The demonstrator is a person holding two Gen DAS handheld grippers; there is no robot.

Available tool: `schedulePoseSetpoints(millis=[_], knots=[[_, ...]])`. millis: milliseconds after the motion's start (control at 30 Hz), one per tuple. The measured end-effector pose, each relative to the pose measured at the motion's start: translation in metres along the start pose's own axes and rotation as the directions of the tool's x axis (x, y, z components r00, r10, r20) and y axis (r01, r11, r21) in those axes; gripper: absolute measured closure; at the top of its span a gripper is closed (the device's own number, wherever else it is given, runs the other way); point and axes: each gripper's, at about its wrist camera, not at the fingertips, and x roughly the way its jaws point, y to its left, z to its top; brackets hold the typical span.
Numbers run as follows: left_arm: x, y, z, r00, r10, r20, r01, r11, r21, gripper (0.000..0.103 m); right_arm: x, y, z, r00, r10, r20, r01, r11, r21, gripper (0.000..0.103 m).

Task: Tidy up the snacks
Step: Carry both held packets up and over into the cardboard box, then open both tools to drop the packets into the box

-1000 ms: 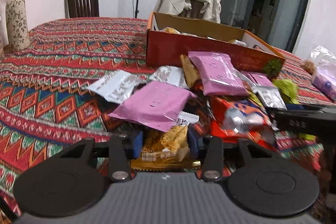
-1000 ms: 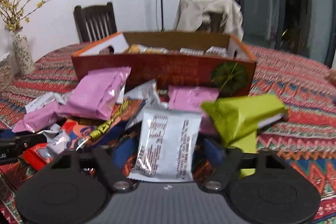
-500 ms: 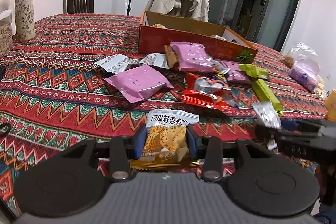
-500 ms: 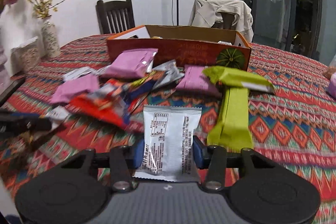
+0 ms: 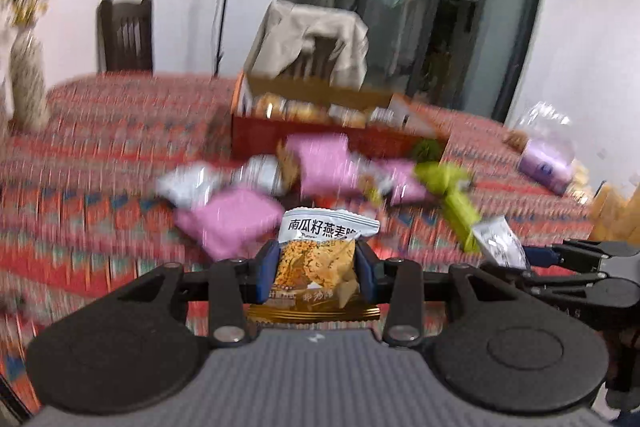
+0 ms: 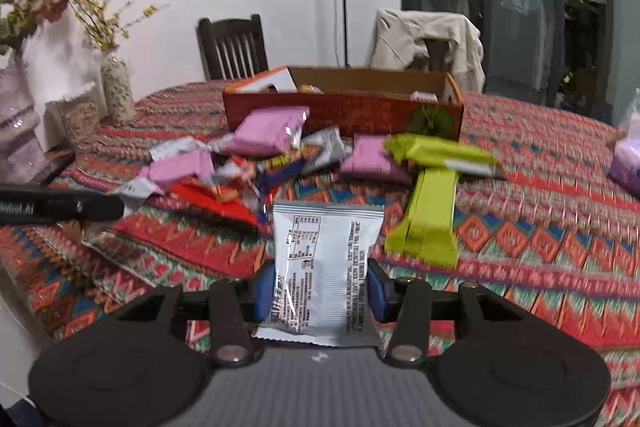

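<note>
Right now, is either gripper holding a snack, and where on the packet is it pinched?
Both. The left gripper pinches the orange oat snack packet across its side edges; the right gripper pinches the silver packet across its lower sides.

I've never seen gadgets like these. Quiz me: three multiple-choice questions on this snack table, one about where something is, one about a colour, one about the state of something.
1. Where does the cardboard box stand?
A. on the floor
B. on the patterned tablecloth, behind the loose snacks
C. on a chair

2. What colour are the two long packets right of the pile?
A. lime green
B. black
C. pink

3. What is the left gripper doing?
A. jaws wide open, nothing in them
B. jaws pressing the tablecloth
C. jaws shut on a pumpkin seed oat snack

Answers: 1 B, the box sits on the cloth beyond the scattered packets. 2 A, both are bright yellow-green. 3 C, the blue pads squeeze the packet's sides.
</note>
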Motion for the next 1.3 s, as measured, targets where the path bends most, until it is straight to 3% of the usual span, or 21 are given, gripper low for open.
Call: schedulePoseSetpoints(millis=[200,400,567,700,800,933,1133,1300], knots=[[0.001,0.007,0.078,0.996,-0.038,0.08,0.035,0.999,0.038,0.062,-0.02,-0.022,0.061,0.998,0.049,0.04,-0.046,0.996,-0.074,0.058],[0.027,0.01,0.16,0.99,-0.056,0.128,0.044,0.995,0.092,0.062,-0.023,-0.048,0.149,0.989,0.123,0.086,-0.116,0.99,-0.082,0.058],[0.075,0.016,0.221,0.991,-0.025,0.129,0.011,0.993,0.115,0.061,0.004,-0.071,0.231,0.98,0.161,0.115,-0.155,0.986,-0.061,0.058],[0.132,0.025,0.253,0.996,0.015,0.093,-0.024,0.995,0.097,0.061,0.054,-0.087,0.286,0.98,0.184,0.074,-0.183,0.983,-0.014,0.058],[0.181,0.038,0.255,0.997,0.059,0.044,-0.062,0.996,0.063,0.061,0.111,-0.095,0.314,0.989,0.15,0.021,-0.15,0.989,0.006,0.058],[0.248,0.05,0.241,0.993,0.099,-0.067,-0.096,0.994,0.052,0.061,0.199,-0.101,0.325,0.985,0.144,-0.099,-0.136,0.987,0.083,0.058],[0.317,0.062,0.211,0.973,0.143,-0.179,-0.133,0.989,0.068,0.061,0.32,-0.095,0.298,0.949,0.102,-0.297,-0.069,0.991,0.118,0.058],[0.335,0.058,0.187,0.963,0.175,-0.206,-0.144,0.977,0.159,0.06,0.375,-0.087,0.276,0.926,0.052,-0.373,-0.018,0.996,0.092,0.057]])
